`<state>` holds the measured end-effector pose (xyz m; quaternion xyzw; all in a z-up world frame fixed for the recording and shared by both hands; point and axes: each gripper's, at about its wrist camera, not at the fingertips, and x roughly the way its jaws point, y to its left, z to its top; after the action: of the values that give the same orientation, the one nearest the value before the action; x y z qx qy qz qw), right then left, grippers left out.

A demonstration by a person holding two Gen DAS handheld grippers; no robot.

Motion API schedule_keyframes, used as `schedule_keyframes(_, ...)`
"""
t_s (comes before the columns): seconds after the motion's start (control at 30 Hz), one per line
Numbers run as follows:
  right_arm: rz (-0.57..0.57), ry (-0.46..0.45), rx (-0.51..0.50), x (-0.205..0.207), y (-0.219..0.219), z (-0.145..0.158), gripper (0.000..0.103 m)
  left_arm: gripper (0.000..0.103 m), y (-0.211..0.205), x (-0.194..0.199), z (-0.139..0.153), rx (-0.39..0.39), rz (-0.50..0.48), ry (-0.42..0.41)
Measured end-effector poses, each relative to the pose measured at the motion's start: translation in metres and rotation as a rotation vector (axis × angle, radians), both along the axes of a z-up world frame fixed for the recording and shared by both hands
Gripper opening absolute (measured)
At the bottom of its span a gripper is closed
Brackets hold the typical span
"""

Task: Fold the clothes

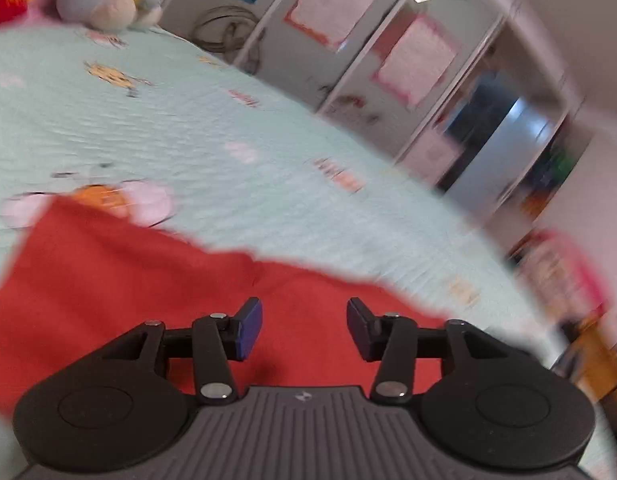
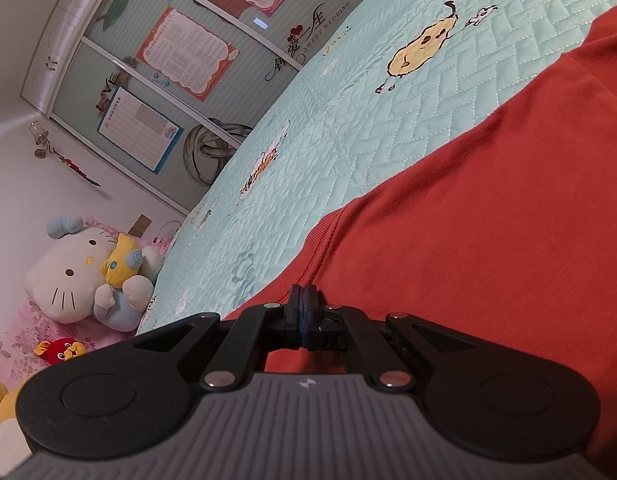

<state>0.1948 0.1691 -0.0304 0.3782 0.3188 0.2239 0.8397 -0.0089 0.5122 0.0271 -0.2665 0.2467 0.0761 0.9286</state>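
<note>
Fabric of a red garment [image 2: 488, 220] lay spread on a bed under a mint-green quilted bedspread [image 2: 348, 128] printed with small cartoon animals. In the right wrist view the right gripper [image 2: 304, 316] had its fingers pressed together at the garment's near edge, just beside a ribbed hem band; whether any cloth was pinched between them was hard to tell, since the pads met with no visible gap and the cloth lay right behind them. The garment filled the right and near part of that view, with the bedspread running away to the far left.

In the left wrist view, which was blurred, the left gripper [image 1: 304, 330] hung over the same red garment [image 1: 148, 280] with its fingers well apart, blue pads [image 1: 250, 328] facing each other and nothing between them. The garment's far edge ran ragged across the bedspread [image 1: 188, 120].

Beyond the bed stood a wardrobe with sliding doors [image 2: 156, 92] carrying pink-bordered charts [image 2: 186, 54] whose fine print was too small to read. Decals on the doors read "SWEET WEDDING" [image 2: 324, 32] and "LOVE" [image 2: 108, 88], beside some black Chinese characters. At the far left a white cat plush with a blue bow [image 2: 68, 268] sat against a smaller yellow-and-blue plush [image 2: 122, 280], with a small red plush [image 2: 60, 350] nearer.
</note>
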Motion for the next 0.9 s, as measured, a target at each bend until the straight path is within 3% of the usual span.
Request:
schedule_keyframes(0.03,0.000,-0.001,-0.001,0.000,0.000,0.000,0.000,0.050,0.001,-0.006,-0.008,0.023,0.038,0.046)
schedule_keyframes(0.07,0.001,-0.002,-0.002,0.000,0.000,0.000,0.000,0.033,0.004,-0.013,-0.015,0.043,0.076,0.090)
schedule_keyframes(0.13,0.003,-0.008,-0.001,0.000,0.000,0.000,0.000,0.031,0.004,-0.048,-0.009,-0.017,0.125,0.028)
schedule_keyframes(0.17,0.004,-0.011,0.000,-0.001,0.000,0.000,0.000,0.033,0.004,-0.066,-0.006,-0.049,0.148,-0.006)
schedule_keyframes(0.2,0.004,-0.014,0.000,-0.001,0.000,-0.001,0.000,0.041,0.004,-0.084,-0.003,-0.081,0.172,-0.041)
schedule_keyframes(0.27,0.001,-0.022,-0.009,-0.002,0.001,0.000,0.000,0.059,-0.003,-0.125,0.002,-0.136,0.233,-0.047)
schedule_keyframes(0.3,-0.001,-0.027,-0.020,-0.002,0.002,0.001,0.000,0.063,-0.008,-0.146,0.004,-0.163,0.264,-0.049)
schedule_keyframes(0.4,-0.003,-0.030,-0.068,-0.003,0.008,0.006,0.000,0.066,-0.015,-0.200,-0.005,-0.217,0.331,0.063)
schedule_keyframes(0.43,-0.002,-0.026,-0.089,-0.004,0.011,0.008,0.000,0.066,-0.016,-0.217,-0.010,-0.251,0.323,0.080)
schedule_keyframes(0.53,0.008,-0.018,-0.239,-0.021,0.025,0.028,0.003,0.067,-0.021,-0.246,-0.017,-0.259,0.220,0.064)
schedule_keyframes(0.63,0.112,-0.156,-0.449,-0.072,0.064,0.061,0.035,0.071,-0.016,-0.244,-0.026,-0.327,0.162,0.036)
schedule_keyframes(0.77,0.335,-0.348,-0.568,-0.142,0.134,0.098,0.035,0.071,-0.007,-0.236,-0.041,-0.389,0.075,-0.023)
schedule_keyframes(0.9,0.546,-0.480,-0.706,-0.188,0.228,0.129,0.037,0.071,-0.003,-0.240,-0.046,-0.422,0.044,-0.047)
